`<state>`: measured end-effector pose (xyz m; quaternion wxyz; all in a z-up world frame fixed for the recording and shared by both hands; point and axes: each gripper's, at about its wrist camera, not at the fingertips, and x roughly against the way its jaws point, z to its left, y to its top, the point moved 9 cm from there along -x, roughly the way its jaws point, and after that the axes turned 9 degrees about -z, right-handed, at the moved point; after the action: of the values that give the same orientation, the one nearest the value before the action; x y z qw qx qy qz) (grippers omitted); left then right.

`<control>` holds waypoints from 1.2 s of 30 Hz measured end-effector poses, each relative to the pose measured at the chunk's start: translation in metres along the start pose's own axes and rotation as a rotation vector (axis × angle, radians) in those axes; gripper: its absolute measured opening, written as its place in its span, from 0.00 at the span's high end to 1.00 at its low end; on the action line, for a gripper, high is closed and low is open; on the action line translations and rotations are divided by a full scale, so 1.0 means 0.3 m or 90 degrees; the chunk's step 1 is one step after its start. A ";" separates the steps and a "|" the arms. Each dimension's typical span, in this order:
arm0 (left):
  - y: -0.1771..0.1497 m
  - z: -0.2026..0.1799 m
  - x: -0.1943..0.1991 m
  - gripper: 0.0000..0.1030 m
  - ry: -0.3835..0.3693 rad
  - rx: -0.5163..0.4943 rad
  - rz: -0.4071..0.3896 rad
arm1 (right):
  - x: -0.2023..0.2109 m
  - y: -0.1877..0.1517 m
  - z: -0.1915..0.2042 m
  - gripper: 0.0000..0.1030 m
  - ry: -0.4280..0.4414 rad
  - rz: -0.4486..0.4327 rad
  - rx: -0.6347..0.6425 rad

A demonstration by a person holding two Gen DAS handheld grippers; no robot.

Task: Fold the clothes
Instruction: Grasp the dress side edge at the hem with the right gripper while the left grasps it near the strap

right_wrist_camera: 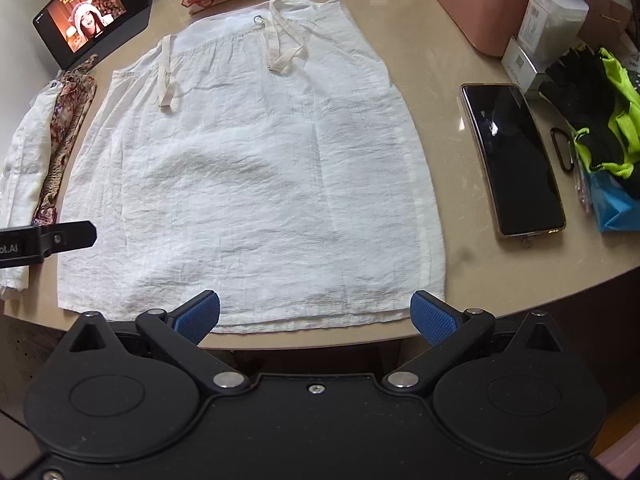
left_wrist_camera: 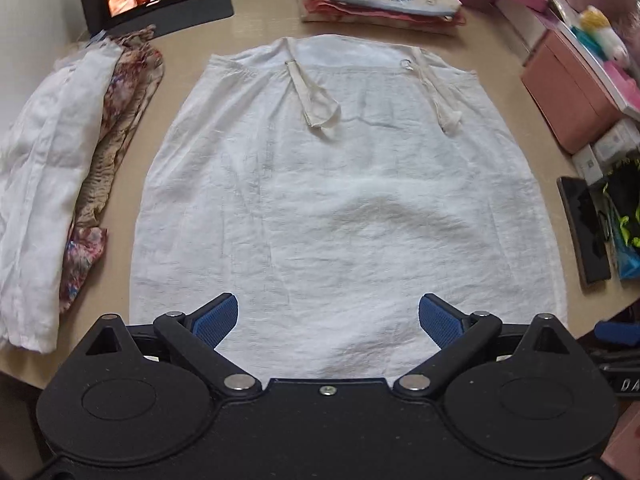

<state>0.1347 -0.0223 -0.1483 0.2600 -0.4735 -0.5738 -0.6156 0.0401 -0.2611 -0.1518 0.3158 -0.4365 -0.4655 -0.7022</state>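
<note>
White garment [left_wrist_camera: 340,200] lies flat on the table [left_wrist_camera: 256,12], straps folded onto its chest, straight ahead of the left claw [left_wrist_camera: 328,318]. Left wrist view: that claw is released, pads spread wide over the near hem; the claw body hides the hem's middle. A crumpled clothes pile [left_wrist_camera: 60,184] sits to its left, cut off by the frame.

Right wrist view: the right claw [right_wrist_camera: 316,314] is released, empty, just short of the wrinkled hem. A phone [right_wrist_camera: 512,160] lies to its right.
</note>
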 end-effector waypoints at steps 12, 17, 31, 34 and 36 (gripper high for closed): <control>0.392 -0.346 -0.085 0.06 -0.070 -0.126 -0.058 | -0.130 0.009 -0.286 0.23 -0.018 -0.026 -0.114; 0.441 -0.519 -0.154 0.06 -0.079 -0.183 -0.036 | -0.183 -0.019 -0.339 0.58 -0.027 -0.024 -0.150; 0.504 -0.818 -0.516 0.05 -0.027 -0.187 0.120 | -0.106 0.052 -0.281 0.98 0.109 -0.091 -0.187; 0.528 -0.868 -0.585 0.07 -0.002 -0.219 0.128 | -0.045 0.091 -0.225 0.98 0.163 -0.128 -0.133; 0.525 -0.888 -0.633 0.10 0.036 -0.269 0.138 | -0.009 0.102 -0.183 0.98 0.202 -0.148 -0.092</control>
<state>0.2740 -0.3509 -0.2145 0.2356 -0.5588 -0.3710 -0.7033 0.0496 -0.3231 -0.1529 0.2698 -0.2852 -0.4052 -0.8257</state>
